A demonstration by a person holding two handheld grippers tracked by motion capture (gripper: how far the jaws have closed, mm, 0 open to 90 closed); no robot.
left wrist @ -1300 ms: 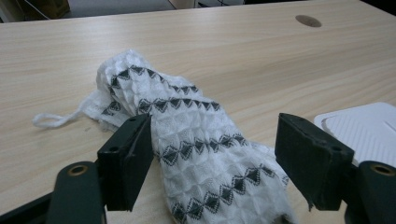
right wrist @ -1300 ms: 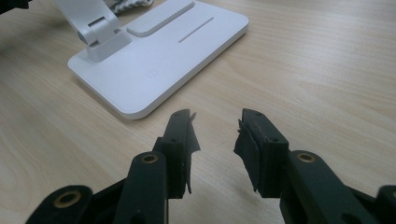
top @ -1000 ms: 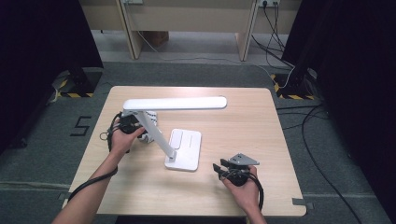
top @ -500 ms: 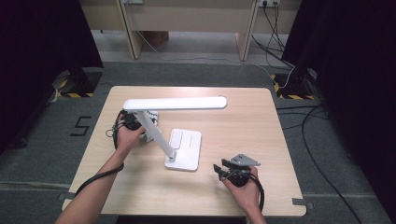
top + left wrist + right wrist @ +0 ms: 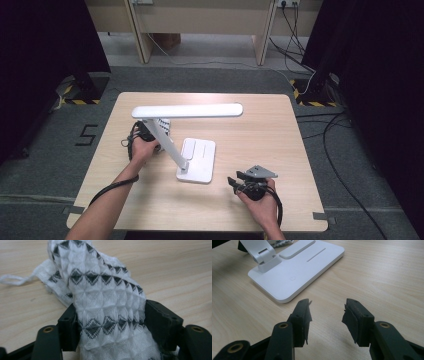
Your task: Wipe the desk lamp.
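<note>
A white cloth [image 5: 100, 290] with a black diamond pattern lies bunched on the wooden table, under the lamp head at the left [image 5: 163, 125]. My left gripper [image 5: 110, 325] has come down over it. Its jaws have just been closing and both pads press the cloth's sides. In the high view the left gripper [image 5: 152, 129] sits beside the lamp's slanted arm. My right gripper [image 5: 327, 312] stands open with nothing between its fingers, resting low near the table's front right [image 5: 233, 181], close to the lamp base.
A white desk lamp stands mid-table, with a flat base [image 5: 198, 160], a slanted arm and a long horizontal head [image 5: 187, 111] over the left gripper. The base [image 5: 297, 272] lies just ahead of the right gripper. Cables trail on the floor at the right.
My left hand has shifted right and down towards the lamp arm, onto the cloth. The right hand and the lamp have stayed where they were.
</note>
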